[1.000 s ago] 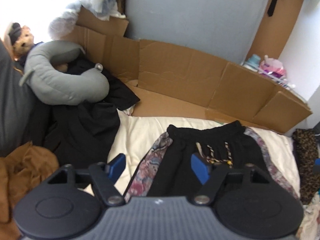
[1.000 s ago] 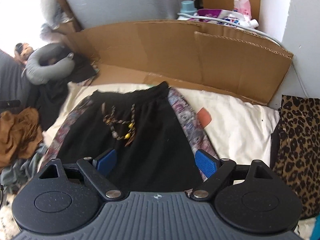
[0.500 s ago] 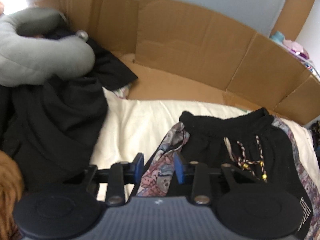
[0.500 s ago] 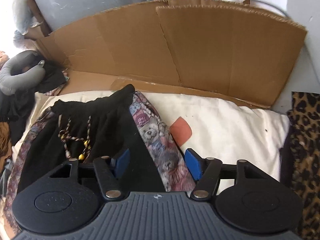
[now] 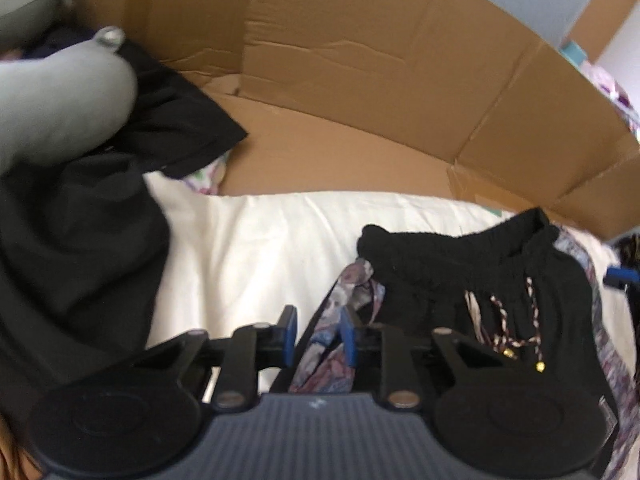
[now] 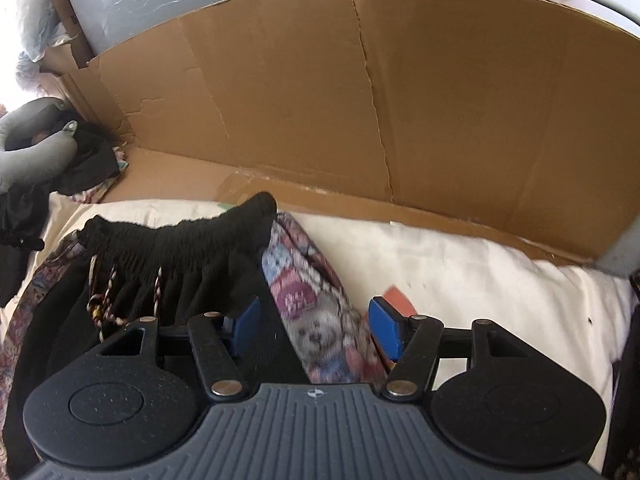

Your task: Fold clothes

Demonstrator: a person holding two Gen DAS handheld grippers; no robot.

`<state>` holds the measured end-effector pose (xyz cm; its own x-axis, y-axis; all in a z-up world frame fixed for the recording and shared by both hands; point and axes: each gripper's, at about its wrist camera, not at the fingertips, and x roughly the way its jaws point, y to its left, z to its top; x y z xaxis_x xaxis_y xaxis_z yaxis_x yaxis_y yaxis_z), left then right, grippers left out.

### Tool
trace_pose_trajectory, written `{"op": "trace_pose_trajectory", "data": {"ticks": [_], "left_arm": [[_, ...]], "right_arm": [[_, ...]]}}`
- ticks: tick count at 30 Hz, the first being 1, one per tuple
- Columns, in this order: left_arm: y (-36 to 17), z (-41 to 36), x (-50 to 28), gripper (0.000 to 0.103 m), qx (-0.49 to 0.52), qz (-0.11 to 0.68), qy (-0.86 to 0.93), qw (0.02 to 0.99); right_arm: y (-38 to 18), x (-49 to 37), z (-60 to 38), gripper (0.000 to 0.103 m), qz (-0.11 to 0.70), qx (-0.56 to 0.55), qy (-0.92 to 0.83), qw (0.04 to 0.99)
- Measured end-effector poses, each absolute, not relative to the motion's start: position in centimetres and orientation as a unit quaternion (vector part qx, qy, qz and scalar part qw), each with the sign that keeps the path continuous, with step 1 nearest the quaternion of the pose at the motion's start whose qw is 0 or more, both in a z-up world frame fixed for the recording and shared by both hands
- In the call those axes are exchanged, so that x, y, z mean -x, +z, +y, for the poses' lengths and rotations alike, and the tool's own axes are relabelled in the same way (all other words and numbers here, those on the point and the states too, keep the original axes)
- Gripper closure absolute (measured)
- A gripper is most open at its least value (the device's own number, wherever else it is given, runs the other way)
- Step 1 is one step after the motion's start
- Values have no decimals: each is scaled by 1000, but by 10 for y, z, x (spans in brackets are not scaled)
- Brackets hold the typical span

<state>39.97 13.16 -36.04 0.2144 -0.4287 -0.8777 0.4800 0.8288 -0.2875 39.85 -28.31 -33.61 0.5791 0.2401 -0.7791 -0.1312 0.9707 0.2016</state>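
the left claw [image 5: 317, 336] is closing, its blue pads narrowed around the patterned left side panel of the black drawstring shorts with floral side stripes [image 5: 460, 280], though a sliver of gap shows and the fabric is not yet plainly pinched. a second ago this claw stood spread wide above the garment; since then it has dropped close to the cloth and drawn in on that edge. the right claw [image 6: 316, 328] is spread partway, having narrowed from a wider stance and then held, and it straddles the shorts' right patterned stripe with the pads clear of the fabric on both sides; it too has come down close. the shorts lie flat on the cream bedsheet [image 5: 248, 248], waistband toward the far side, drawstring loose on the front. beyond them a brown cardboard sheet [image 6: 360, 100] stands as a far wall, and at the far left a grey neck pillow [image 5: 56, 96] rests on a heap of black clothes [image 5: 72, 240]. both claws settling on opposite side edges suggests a two-handed lift for the first fold is about to begin.
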Motion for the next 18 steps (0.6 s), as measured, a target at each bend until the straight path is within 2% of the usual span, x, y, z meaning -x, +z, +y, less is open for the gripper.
{"op": "trace_pose_trajectory", "data": {"ticks": [12,18], "left_arm": [[-405,99,-395,79,-73,575,-279,765],[-382,113,-393,77,-46,551,-308,774]], "right_arm": [[-360,-426,-278,39,459,-32,89,884],[-360,-420,-289,39,457,-40,87,884]]}}
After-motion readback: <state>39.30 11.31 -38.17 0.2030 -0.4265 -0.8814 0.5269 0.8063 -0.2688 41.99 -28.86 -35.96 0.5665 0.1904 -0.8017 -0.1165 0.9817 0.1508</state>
